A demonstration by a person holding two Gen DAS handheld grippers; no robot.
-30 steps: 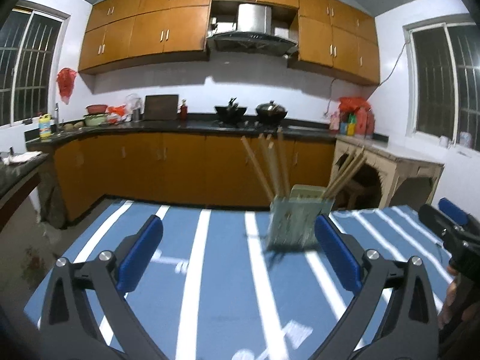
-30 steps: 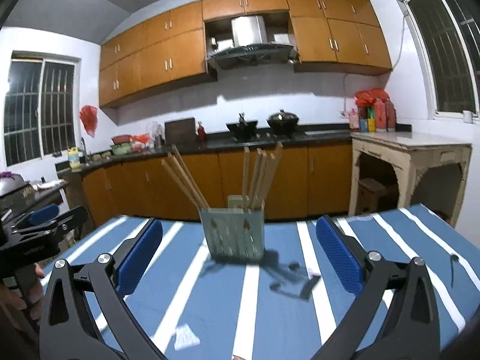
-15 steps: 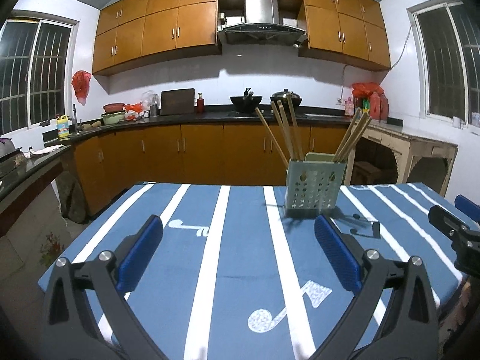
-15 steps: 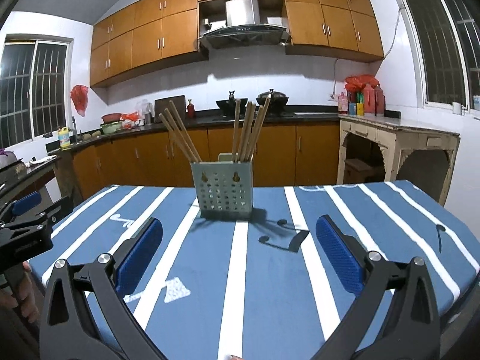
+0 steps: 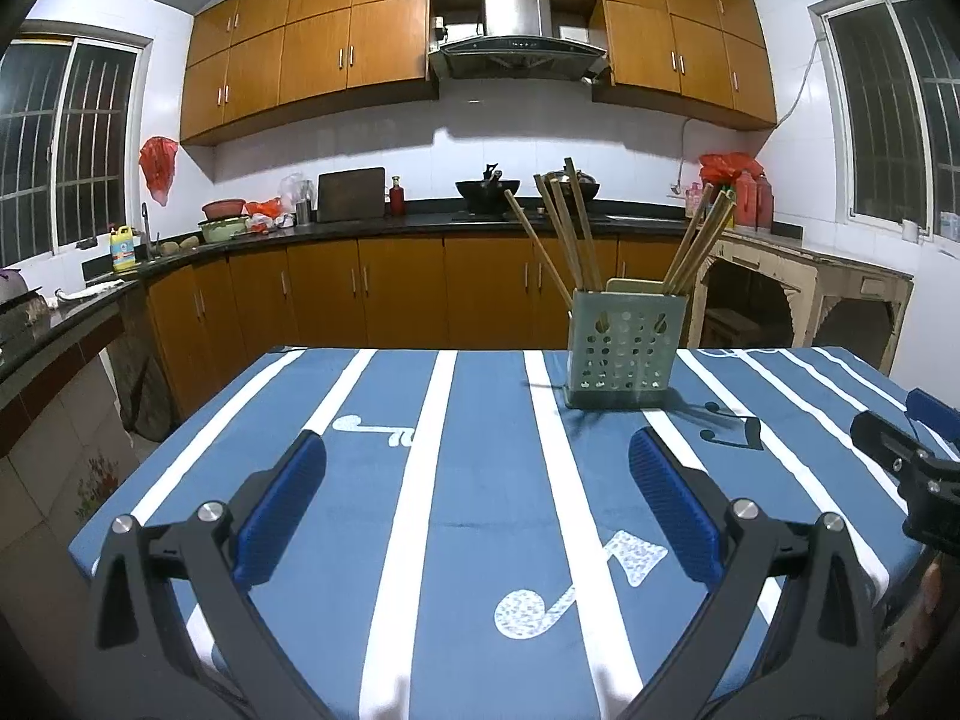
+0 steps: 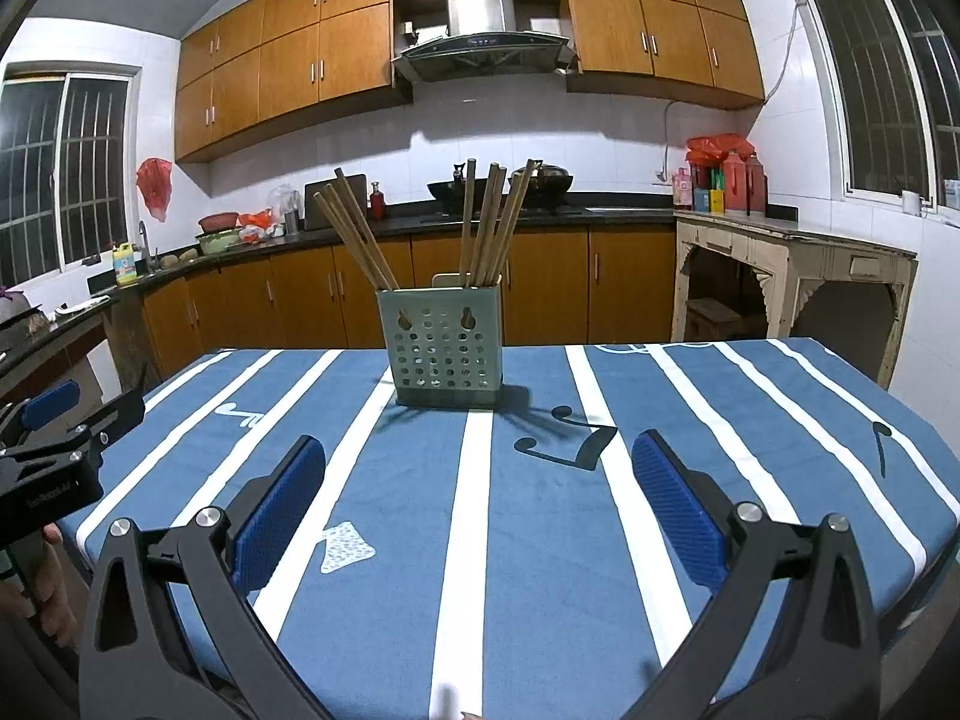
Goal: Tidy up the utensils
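Note:
A pale green perforated utensil holder (image 5: 624, 351) stands upright near the far edge of the blue striped tablecloth (image 5: 480, 516); it also shows in the right wrist view (image 6: 445, 349). Several wooden chopsticks (image 5: 561, 234) lean out of it in two bunches (image 6: 492, 222). My left gripper (image 5: 477, 501) is open and empty, well short of the holder and to its left. My right gripper (image 6: 478, 501) is open and empty, in front of the holder. Each gripper shows at the edge of the other's view.
The table (image 6: 780, 420) is covered by a blue cloth with white stripes and music notes. Behind it run wooden kitchen cabinets (image 5: 420, 294) and a dark counter with pots. A pale side table (image 6: 792, 276) stands at the right wall.
Both grippers have drawn back from the holder and risen, so the holder looks farther off and more of the table shows. Both stay open and empty.

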